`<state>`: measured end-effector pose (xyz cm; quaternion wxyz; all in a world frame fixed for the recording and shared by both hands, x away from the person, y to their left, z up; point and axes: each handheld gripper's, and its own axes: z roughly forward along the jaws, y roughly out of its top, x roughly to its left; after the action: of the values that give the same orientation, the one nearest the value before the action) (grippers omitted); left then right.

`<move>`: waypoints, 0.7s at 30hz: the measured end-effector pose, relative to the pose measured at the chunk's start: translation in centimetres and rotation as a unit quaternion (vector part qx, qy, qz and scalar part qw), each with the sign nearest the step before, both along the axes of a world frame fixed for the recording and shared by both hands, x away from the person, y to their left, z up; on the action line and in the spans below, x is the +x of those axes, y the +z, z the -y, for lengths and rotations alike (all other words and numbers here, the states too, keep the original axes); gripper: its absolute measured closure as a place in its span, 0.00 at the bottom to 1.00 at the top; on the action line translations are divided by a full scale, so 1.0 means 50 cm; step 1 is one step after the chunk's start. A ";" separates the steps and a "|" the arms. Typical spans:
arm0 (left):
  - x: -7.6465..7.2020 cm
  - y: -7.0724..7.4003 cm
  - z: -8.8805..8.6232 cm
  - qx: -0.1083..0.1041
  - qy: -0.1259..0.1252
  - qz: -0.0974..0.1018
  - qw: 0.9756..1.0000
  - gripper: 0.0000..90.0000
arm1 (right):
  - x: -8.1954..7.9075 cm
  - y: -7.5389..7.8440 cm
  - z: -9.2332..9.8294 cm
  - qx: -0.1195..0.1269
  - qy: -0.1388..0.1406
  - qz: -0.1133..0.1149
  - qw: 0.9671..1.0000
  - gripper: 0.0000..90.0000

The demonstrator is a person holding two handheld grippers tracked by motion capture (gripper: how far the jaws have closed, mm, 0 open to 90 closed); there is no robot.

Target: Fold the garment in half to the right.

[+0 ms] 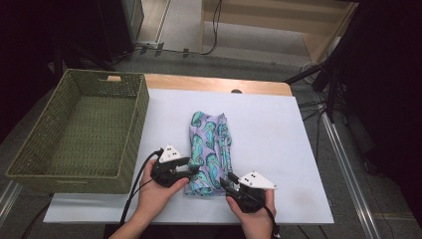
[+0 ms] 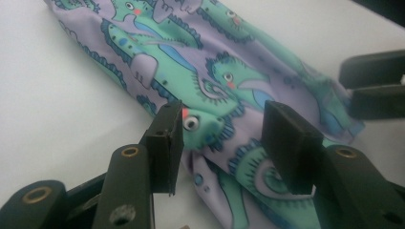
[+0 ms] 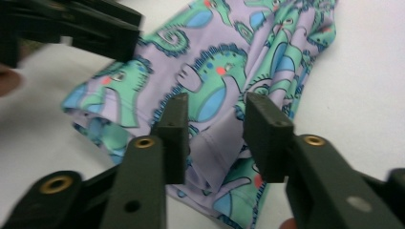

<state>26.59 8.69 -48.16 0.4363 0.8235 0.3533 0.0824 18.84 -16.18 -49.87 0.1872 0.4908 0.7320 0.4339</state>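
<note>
Jaws spread at the folded cloth

Jaws of the left gripper [image 1: 191,172] and right gripper [image 1: 225,185] are held apart, nothing pinched, at the near end of the seahorse-print cloth [image 1: 209,149], which is laid folded on the white table [image 1: 278,149] beside a green basket [image 1: 30,149].

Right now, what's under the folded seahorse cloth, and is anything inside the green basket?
The seahorse cloth lies on the white table sheet; anything beneath its folds is covered. The green basket shows a bare woven floor, though its near wall hides the closest strip.
</note>
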 end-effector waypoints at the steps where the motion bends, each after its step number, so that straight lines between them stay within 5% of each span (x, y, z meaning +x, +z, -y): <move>1: -0.008 -0.001 0.000 -0.001 -0.001 -0.001 1.000 0.53 | 0.001 -0.003 0.000 -0.007 -0.002 -0.004 1.000 0.74; 8: -0.065 -0.008 0.004 0.016 -0.014 0.011 1.000 0.60 | -0.004 -0.012 0.034 0.013 -0.001 -0.024 1.000 0.94; 10: -0.070 -0.018 0.008 0.035 -0.018 0.013 0.999 0.61 | -0.005 -0.015 0.042 0.018 -0.002 -0.026 1.000 0.95; 17: -0.062 -0.045 -0.002 0.035 -0.024 -0.009 0.999 0.75 | -0.010 -0.026 0.075 0.049 -0.010 -0.046 0.998 0.95; 21: -0.068 -0.045 -0.004 0.042 -0.031 -0.004 0.999 0.79 | -0.029 -0.017 0.088 0.065 -0.008 -0.046 0.997 0.95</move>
<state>23.17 8.89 -50.39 0.4017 0.8521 0.3257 0.0802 17.38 -20.57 -50.71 0.1247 0.5267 0.7063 0.4562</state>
